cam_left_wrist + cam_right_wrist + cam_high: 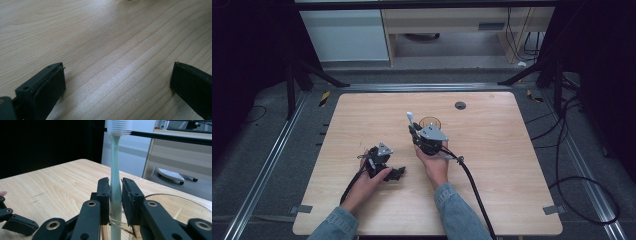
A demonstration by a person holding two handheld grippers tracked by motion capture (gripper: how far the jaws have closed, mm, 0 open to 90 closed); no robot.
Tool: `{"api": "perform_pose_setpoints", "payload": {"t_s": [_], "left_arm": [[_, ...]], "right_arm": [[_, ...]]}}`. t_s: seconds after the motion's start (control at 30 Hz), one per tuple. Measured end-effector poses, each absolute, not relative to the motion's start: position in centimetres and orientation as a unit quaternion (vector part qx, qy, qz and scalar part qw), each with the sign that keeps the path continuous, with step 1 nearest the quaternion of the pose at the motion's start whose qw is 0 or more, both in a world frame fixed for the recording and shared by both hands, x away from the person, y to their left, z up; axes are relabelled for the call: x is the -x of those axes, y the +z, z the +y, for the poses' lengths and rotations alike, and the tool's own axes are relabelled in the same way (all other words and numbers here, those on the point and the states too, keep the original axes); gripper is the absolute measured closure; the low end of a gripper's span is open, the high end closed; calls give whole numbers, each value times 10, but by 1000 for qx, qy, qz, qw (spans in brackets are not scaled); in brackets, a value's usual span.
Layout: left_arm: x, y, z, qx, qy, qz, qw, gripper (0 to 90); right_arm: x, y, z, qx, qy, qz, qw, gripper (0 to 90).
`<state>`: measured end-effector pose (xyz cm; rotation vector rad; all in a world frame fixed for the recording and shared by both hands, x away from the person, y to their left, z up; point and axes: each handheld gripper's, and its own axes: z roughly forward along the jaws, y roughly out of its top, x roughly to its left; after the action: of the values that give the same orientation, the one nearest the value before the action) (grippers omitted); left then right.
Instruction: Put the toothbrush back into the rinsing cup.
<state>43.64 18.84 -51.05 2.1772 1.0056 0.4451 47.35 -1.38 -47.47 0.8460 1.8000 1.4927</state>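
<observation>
High view: two grippers on one wooden table (492, 165), left gripper (398, 173) resting low, right gripper (412, 131) raising one toothbrush (410, 118) just beside one glass cup (430, 122); grey floor around.
Left gripper view: jaws spread, nothing between.
Right gripper view: jaws clamped on toothbrush handle (115, 182) over cup rim (180, 202).

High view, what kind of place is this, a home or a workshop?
Probably a lab recording station: a bare wooden table ringed by dark stand legs and floor cables, where a person holds a cabled gripper in each hand.
</observation>
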Motion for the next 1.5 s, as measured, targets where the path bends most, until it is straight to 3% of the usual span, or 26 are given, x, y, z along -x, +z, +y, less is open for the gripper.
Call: {"api": "perform_pose_setpoints", "payload": {"t_s": [0.9,1.07,1.5], "left_arm": [[-436,-510,188,-838,171,387,344,0],[-436,-510,188,-838,171,387,344,0],[-436,-511,188,-838,171,387,344,0]], "right_arm": [[-470,-461,-16,-321,557,691,329,636],[-465,-451,-22,-322,546,700,328,566],[-457,-426,-52,-354,473,744,313,272]]}}
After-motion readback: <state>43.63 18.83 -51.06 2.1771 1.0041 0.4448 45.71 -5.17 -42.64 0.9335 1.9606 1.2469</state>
